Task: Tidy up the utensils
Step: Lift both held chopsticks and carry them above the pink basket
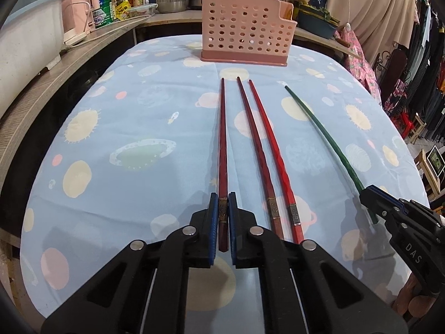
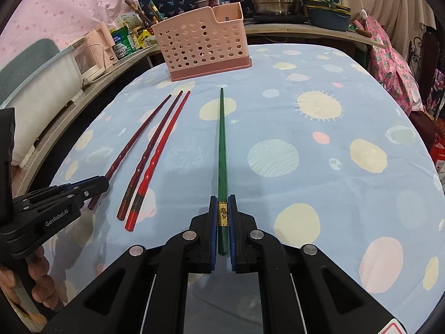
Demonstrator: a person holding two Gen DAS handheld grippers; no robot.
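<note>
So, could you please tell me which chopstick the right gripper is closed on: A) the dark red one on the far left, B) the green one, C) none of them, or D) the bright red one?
B: in the right wrist view the right gripper has its pads pressed on the green chopstick at its gold band.

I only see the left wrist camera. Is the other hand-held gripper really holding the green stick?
Observer: Yes. The right hand-held gripper is shut on the green chopstick, with its pads on a gold band near the thick end.
Operator: What does my gripper look like from over there?
Observer: The left hand-held gripper, shut on the dark red chopstick, has GenRobot.AI written on its side.
Operator: Who's holding it?
Observer: A person's hand; bare fingers curl underneath it.
</note>
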